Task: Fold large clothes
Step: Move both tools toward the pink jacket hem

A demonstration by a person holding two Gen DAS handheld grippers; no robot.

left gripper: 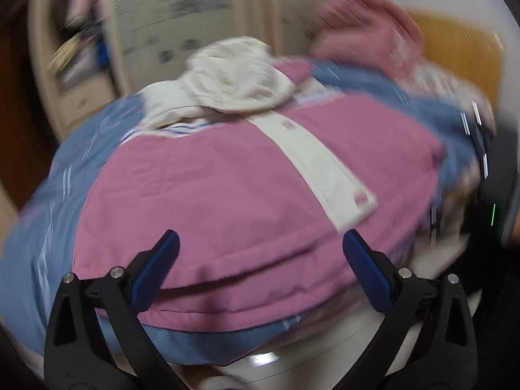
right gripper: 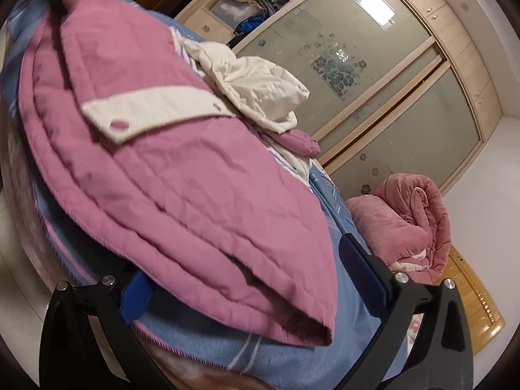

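The pink quilted jacket lies folded in soft, puffy layers on a blue blanket. A stiff cream placket crosses its front. Both the left gripper and the right gripper stand wide, ribbed blue pads straddling the hem and clamping nothing. Farther off lie a crumpled cream hood, a rolled pink quilt and a frosted-glass wardrobe.
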